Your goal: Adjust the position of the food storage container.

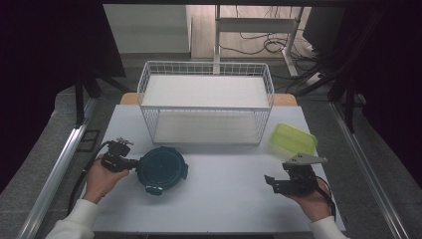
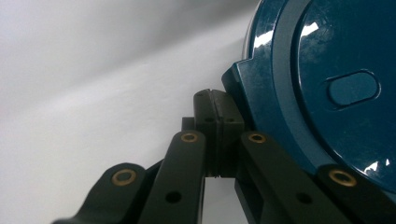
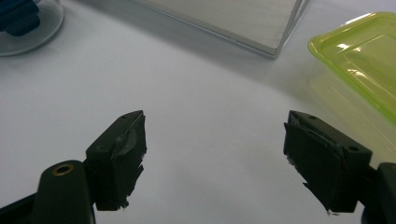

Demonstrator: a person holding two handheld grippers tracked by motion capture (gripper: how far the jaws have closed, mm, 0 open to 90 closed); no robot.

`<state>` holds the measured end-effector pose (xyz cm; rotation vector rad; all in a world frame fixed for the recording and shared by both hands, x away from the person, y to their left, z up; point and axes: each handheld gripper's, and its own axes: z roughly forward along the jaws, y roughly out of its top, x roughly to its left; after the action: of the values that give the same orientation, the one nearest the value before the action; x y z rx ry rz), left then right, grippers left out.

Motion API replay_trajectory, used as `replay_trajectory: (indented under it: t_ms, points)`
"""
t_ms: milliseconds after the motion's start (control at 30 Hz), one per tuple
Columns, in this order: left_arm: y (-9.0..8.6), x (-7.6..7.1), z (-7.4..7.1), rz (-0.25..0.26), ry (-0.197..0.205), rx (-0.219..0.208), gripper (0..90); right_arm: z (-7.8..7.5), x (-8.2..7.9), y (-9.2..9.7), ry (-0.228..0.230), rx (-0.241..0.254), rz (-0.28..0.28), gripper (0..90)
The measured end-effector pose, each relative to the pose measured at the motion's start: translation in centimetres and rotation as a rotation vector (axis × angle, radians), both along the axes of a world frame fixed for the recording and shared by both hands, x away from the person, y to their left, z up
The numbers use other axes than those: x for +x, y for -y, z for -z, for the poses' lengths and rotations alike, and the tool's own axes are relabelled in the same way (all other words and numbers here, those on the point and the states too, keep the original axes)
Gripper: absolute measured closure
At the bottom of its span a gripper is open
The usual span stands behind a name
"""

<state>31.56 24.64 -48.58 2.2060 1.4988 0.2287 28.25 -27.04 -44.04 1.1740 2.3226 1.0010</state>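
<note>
A white desk [image 1: 224, 189] lies in front of me, with dark floor on both sides and a tangle of cables on the floor beyond its far edge. At the back of the desk stands a white wire basket shelf [image 1: 205, 102] with two levels.

My left gripper [image 1: 130, 163] sits at the left edge of a round dark-teal container [image 1: 161, 169], which rests on the desk just in front of the shelf's left half. In the left gripper view my jaws are pressed together, pad against pad, and their tips sit right against a latch tab [image 2: 238, 86] on the container's glossy lid [image 2: 327, 84]. I cannot tell whether anything is pinched between them; they look closed on nothing, merely touching the container's rim.

My right gripper [image 1: 272, 182] hovers low over the bare desk at the right, well apart from the round container. Its jaws stand wide apart with nothing between them, as the right gripper view shows. A yellow-green plastic container [image 3: 362, 56] lies just beyond it, near the shelf's right front corner.
</note>
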Motion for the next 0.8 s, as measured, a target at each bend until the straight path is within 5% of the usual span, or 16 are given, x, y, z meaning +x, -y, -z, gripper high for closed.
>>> replay_trajectory:
  t_ms: [533, 800]
  points:
    - [4.9, -0.8, 0.7, 0.148, -0.026, -0.044, 90.0, 0.0, 0.0, 0.0, 0.001, -0.001, 0.001, 20.9]
    - [7.0, -0.5, 0.8, 0.172, -0.019, -0.057, 90.0, 0.0, 0.0, 0.1, 0.0, 0.0, 0.001, 20.8]
